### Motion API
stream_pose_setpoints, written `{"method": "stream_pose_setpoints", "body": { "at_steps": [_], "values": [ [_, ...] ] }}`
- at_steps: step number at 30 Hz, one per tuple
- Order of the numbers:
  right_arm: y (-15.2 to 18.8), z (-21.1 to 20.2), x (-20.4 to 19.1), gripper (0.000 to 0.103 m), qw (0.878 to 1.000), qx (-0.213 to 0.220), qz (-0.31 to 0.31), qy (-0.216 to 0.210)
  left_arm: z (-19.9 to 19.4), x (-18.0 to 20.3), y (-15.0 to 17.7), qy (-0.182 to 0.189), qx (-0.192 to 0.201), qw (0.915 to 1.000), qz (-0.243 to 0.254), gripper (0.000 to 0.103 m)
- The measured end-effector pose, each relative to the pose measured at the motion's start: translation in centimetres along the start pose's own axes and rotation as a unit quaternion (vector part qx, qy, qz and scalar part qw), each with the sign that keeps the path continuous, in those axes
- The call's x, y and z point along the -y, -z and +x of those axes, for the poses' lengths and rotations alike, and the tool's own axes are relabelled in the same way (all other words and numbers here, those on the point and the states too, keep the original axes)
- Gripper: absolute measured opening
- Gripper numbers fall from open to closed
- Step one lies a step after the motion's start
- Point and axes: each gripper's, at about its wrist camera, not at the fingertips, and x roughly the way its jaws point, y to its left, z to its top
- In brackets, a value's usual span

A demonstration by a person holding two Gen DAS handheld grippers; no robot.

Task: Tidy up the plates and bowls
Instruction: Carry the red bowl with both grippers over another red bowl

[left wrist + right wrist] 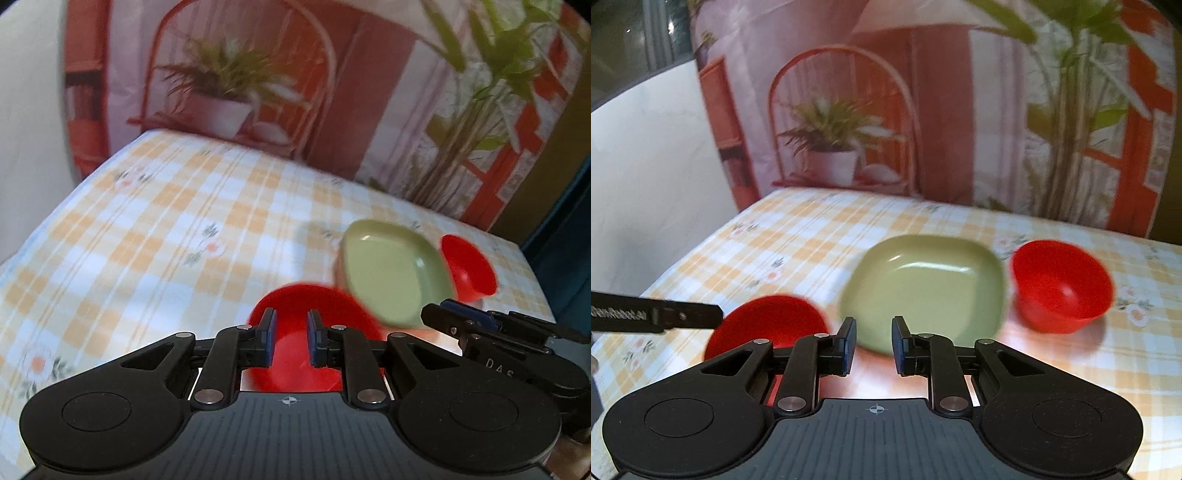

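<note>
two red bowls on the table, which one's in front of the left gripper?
The red bowl left of the green plate: near bowl, right at the left gripper. The other red bowl sits beyond the plate.

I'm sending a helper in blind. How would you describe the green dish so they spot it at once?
On the checked tablecloth, find the two red bowls. The green dish lies between them, the only green, squarish, shallow piece; its neighbours are round, deep and red.
</note>
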Motion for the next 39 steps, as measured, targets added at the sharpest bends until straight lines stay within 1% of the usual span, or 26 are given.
{"method": "stream_pose_setpoints", "body": {
  "at_steps": [4, 8, 12, 16, 18, 20, 21, 25, 28, 33, 35, 39],
  "values": [
    [-0.2, -0.6, 3.4, 0.02, 0.999, 0.015, 0.026, 0.025, 0.0, 2.4, -2.2, 0.027, 0.021, 0.9991, 0.026, 0.018],
    [-0.3, -0.8, 7.1, 0.02, 0.997, 0.025, 0.049, 0.052, 0.3, 5.3, -4.5, 0.065, 0.038, 0.996, 0.048, 0.018],
    [-0.3, -0.4, 10.5, 0.02, 0.995, 0.033, 0.064, 0.076, 1.9, 8.2, -6.1, 0.084, 0.049, 0.9926, 0.073, 0.018],
    [-0.2, 0.5, 13.8, 0.021, 0.991, 0.036, 0.087, 0.095, 4.6, 10.8, -7.0, 0.086, 0.036, 0.9913, 0.092, 0.018],
    [0.1, 0.9, 15.0, 0.023, 0.989, 0.036, 0.097, 0.103, 5.9, 11.7, -7.1, 0.091, 0.025, 0.9909, 0.097, 0.018],
    [0.3, 1.4, 15.9, 0.027, 0.988, 0.035, 0.104, 0.109, 7.4, 12.5, -7.1, 0.094, 0.014, 0.9902, 0.102, 0.018],
    [0.3, 1.7, 16.3, 0.028, 0.987, 0.034, 0.107, 0.111, 7.9, 12.8, -7.0, 0.095, 0.01, 0.9899, 0.105, 0.018],
    [0.9, 2.8, 17.5, 0.029, 0.986, 0.025, 0.118, 0.111, 10.0, 13.7, -6.6, 0.096, -0.009, 0.9888, 0.114, 0.018],
    [1.3, 3.4, 18.1, 0.029, 0.986, 0.021, 0.131, 0.098, 11.3, 14.3, -6.3, 0.099, -0.022, 0.9876, 0.12, 0.018],
    [1.8, 3.8, 18.5, 0.025, 0.986, 0.017, 0.138, 0.089, 13.0, 15.2, -6.0, 0.104, -0.04, 0.9851, 0.131, 0.018],
    [1.9, 3.8, 18.7, 0.021, 0.986, 0.018, 0.141, 0.086, 13.5, 15.6, -5.9, 0.104, -0.042, 0.9844, 0.136, 0.018],
    [2.1, 4.0, 18.8, 0.017, 0.986, 0.015, 0.143, 0.083, 14.5, 16.8, -5.7, 0.11, -0.048, 0.9815, 0.15, 0.018]
  ]
}}
